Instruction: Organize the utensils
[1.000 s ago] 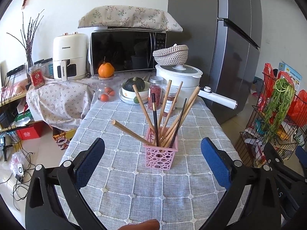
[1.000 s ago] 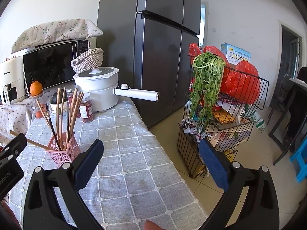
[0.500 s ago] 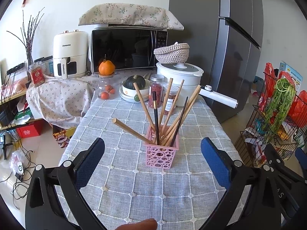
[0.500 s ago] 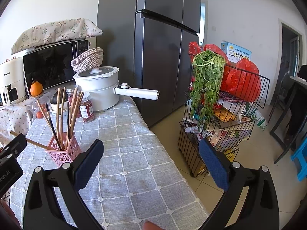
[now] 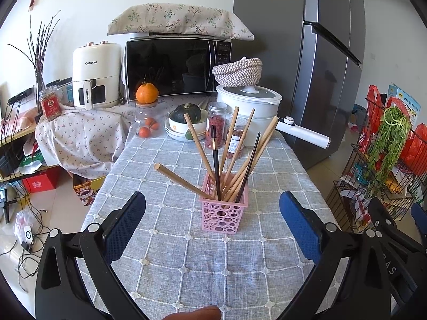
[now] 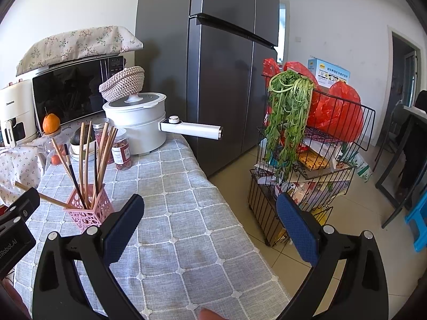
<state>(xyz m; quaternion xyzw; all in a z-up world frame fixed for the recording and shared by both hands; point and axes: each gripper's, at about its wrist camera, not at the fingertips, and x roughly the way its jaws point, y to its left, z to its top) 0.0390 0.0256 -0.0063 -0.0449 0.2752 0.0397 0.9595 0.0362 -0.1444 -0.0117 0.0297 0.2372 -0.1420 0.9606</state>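
Both sets of jaws stand wide apart with nothing between them. My left gripper hangs above the worktop, its jaws framing the pink holder just beyond. My right gripper points off the worktop's right side, one pad over the cloth and the other over the floor, with the holder to its far left.

All the chopsticks I can see are in the holder, fanned out; one wooden stick leans low to the left, its tip well outside the rim. I judge the sorting nearly done or finished.

That leaning stick is the risk: if I bring the left jaws in low, I would likely catch it and tip the light holder or lever the sticks out. A careless swing by the right gripper could do the same.

Near the holder the cloth lies bare, with good room on both sides. Farther back, jars, bowls and a white pot crowd the far end, its long handle jutting right. The right edge drops to the floor beside a wire rack.
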